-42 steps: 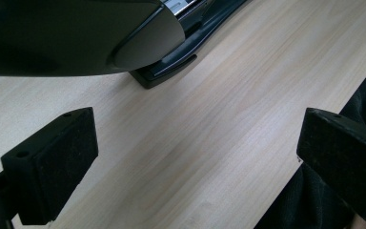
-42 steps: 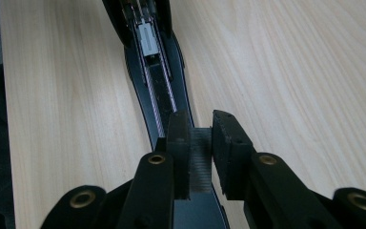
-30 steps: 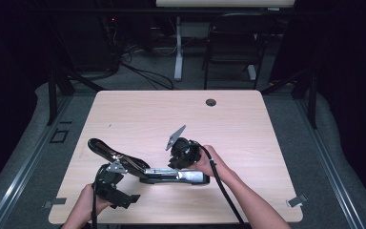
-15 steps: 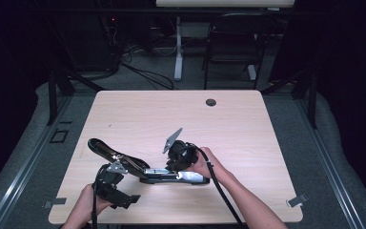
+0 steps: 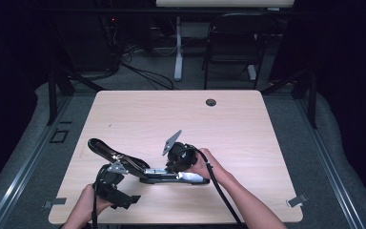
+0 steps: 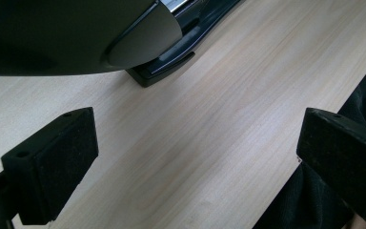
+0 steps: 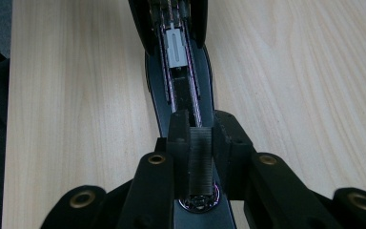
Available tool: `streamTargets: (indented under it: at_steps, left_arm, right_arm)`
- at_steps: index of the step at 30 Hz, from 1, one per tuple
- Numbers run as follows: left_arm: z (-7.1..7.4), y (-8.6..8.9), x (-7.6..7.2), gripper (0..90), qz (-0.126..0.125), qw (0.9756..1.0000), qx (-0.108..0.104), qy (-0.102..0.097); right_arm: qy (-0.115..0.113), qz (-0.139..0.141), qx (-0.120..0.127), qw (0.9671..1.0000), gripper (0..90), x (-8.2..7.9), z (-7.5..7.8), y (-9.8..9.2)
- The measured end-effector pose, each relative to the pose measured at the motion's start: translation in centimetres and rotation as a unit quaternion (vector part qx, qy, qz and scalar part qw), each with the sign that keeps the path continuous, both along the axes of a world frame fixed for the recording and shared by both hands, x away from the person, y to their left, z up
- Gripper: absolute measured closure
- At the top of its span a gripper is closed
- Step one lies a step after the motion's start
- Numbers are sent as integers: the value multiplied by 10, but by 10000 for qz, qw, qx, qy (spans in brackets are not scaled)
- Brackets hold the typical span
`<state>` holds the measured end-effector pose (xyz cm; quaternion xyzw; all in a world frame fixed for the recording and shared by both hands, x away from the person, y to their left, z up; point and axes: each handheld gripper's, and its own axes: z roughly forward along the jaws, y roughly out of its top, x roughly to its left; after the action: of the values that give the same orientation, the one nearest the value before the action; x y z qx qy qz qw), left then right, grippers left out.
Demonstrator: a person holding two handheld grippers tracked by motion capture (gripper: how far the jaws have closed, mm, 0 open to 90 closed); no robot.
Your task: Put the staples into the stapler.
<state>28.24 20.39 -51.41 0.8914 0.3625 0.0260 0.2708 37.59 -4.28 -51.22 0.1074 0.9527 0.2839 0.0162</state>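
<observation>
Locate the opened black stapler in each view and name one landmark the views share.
High view: black stapler lies low and left of centre, lid swung up leftward.
Left gripper view: its base end sits at top centre.
Right gripper view: its open staple channel runs up the centre.
Shared landmark: the light wooden table.

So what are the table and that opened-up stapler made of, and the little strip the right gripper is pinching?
The table looks like pale wood or a wood-look laminate: fine grain lines, matte. The stapler seems black plastic with a shiny metal channel inside. The strip of staples in the right gripper looks like dull grey metal, finely ribbed.
</observation>
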Motion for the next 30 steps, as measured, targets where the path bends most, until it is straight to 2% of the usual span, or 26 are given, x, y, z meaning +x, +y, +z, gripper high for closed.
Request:
streamTargets:
  at_steps: [16, 22, 30]
  left_arm:
    - [0, -1, 0, 4, -21, 10000, 27, -5]
    - [-1, -1, 0, 4, -12, 10000, 25, 7]
    - [-1, -1, -1, 5, -49, 10000, 45, 5]
  right_arm:
    - [-91, 101, 211, 9997, 779, -2, -3, -6]
    - [-46, 126, 294, 9995, 776, -1, -5, -9]
    - [9, 148, 199, 9997, 771, -1, -9, -10]
